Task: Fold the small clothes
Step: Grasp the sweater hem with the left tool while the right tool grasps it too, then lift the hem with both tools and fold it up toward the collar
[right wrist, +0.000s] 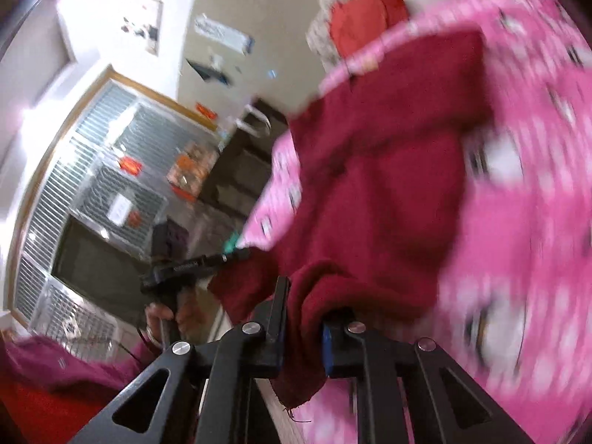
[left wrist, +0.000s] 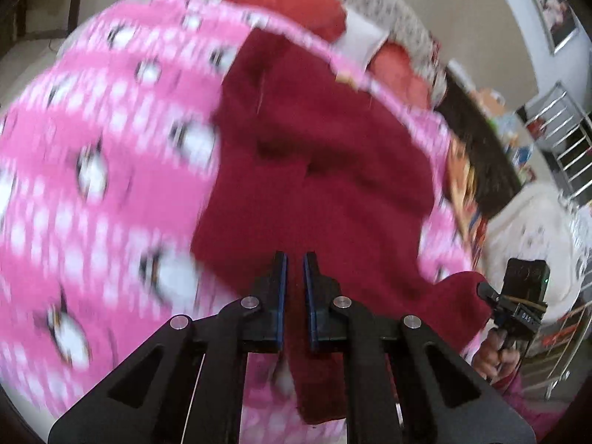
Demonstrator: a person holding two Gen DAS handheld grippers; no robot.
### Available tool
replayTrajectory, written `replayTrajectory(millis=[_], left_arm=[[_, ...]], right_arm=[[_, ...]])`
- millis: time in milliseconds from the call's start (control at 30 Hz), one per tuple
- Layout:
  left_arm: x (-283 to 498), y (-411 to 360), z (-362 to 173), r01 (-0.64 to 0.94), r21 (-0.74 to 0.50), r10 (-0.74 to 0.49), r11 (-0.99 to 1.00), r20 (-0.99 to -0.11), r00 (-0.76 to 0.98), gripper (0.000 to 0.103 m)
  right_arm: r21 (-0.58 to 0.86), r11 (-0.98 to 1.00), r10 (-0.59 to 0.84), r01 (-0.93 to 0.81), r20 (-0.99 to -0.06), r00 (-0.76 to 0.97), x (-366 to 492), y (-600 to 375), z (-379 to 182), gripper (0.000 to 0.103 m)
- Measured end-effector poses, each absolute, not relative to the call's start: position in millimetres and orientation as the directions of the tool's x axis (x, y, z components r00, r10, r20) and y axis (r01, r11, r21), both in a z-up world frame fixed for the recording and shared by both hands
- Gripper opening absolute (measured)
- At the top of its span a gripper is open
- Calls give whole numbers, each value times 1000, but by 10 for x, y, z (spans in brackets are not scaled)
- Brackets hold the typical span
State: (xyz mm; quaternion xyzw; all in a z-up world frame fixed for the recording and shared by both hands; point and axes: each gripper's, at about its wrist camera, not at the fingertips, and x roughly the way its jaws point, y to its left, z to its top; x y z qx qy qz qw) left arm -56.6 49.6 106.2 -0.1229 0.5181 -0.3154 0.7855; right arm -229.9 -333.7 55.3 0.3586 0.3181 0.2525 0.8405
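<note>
- Dark red, fleecy cloth: we see a small maroon garment [left wrist: 325, 170] spread over a pink blanket [left wrist: 103, 155] printed with white dots and black-and-white penguin figures.
- In our left wrist view the left gripper [left wrist: 295, 259] pinches a strip of the maroon garment; its jaws are pressed nearly together with the cloth running down between the blue pads.
- The near edge of the garment hangs below those jaws, over the pink blanket.
- At the right edge of that view we see the right gripper [left wrist: 484, 290] biting the garment's far corner, with a hand [left wrist: 495, 359] around its handle.
- In our right wrist view the right gripper [right wrist: 305, 296] clamps a bunched fold of the maroon garment [right wrist: 381, 185], which drapes over the right jaw and hides its tip; a frayed edge hangs below.
- From there the left gripper [right wrist: 240, 253] shows at centre left, its tip at the garment's other corner, held by a hand [right wrist: 166, 314] with a magenta sleeve [right wrist: 55, 366].
- The garment sags between the two grippers, its far part lying on the blanket.
- Beyond the blanket we see red cushions [left wrist: 296, 0] against a pale patterned backrest [right wrist: 325, 37].
- Both views are blurred, so finer detail of the cloth cannot be told.
</note>
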Motion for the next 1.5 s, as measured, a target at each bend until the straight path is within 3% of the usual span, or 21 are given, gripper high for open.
replayTrajectory(millis=[200, 333, 400, 467, 500, 567, 600, 633, 800, 967, 1167, 1233, 1300, 1433, 1467, 1500], left_arm=[[263, 88, 1430, 417, -477, -625, 774, -680, 383, 4], [753, -134, 1521, 403, -484, -624, 776, -678, 388, 4], [772, -71, 1521, 402, -560, -686, 724, -641, 343, 4], [645, -25, 1503, 430, -539, -682, 724, -652, 331, 6], [570, -18, 1469, 439, -519, -668, 734, -669, 326, 10], [381, 3, 1323, 438, -494, -637, 751, -718, 282, 31], [300, 35, 1244, 426, -504, -635, 751, -728, 258, 50], [211, 85, 1149, 401, -529, -642, 748, -731, 232, 60], [-302, 295, 672, 256, -617, -657, 744, -745, 114, 62], [-790, 208, 326, 139, -708, -714, 693, -701, -9, 63], [-1008, 76, 59, -16, -758, -758, 653, -653, -9, 65], [-999, 48, 31, -84, -801, -801, 592, -597, 49, 82], [-962, -13, 44, -122, -830, -826, 544, -555, 100, 89], [-832, -238, 87, -109, -837, -828, 536, -547, 123, 87], [-817, -270, 117, -91, -836, -828, 542, -549, 113, 83], [-814, -300, 156, -64, -832, -826, 551, -555, 97, 61]], right_arm=[[708, 675, 564, -207, -314, 764, -1502, -3687, 1127, 13], [669, 726, 509, -160, -366, 779, -969, -3819, 1245, 13], [664, 734, 502, -140, -393, 770, -756, -3832, 1209, 13], [647, 750, 501, -139, -418, 758, -652, -3818, 1162, 13], [640, 756, 501, -141, -425, 754, -645, -3836, 1125, 13], [645, 751, 510, -144, -426, 747, -657, -3916, 1054, 13], [650, 746, 512, -142, -425, 747, -653, -3960, 1026, 13], [657, 741, 514, -139, -421, 748, -660, -3967, 1010, 13], [660, 739, 517, -136, -427, 742, -733, -3995, 999, 13], [644, 751, 514, -144, -434, 740, -810, -4001, 1067, 13], [644, 751, 512, -145, -430, 744, -920, -4026, 1071, 13], [651, 746, 512, -139, -428, 745, -934, -4051, 1054, 13], [659, 741, 509, -129, -427, 747, -940, -4072, 1038, 13], [678, 726, 509, -114, -419, 752, -979, -4102, 995, 13], [678, 726, 509, -114, -418, 753, -989, -4102, 994, 13], [676, 728, 508, -115, -419, 753, -1003, -4100, 996, 13]])
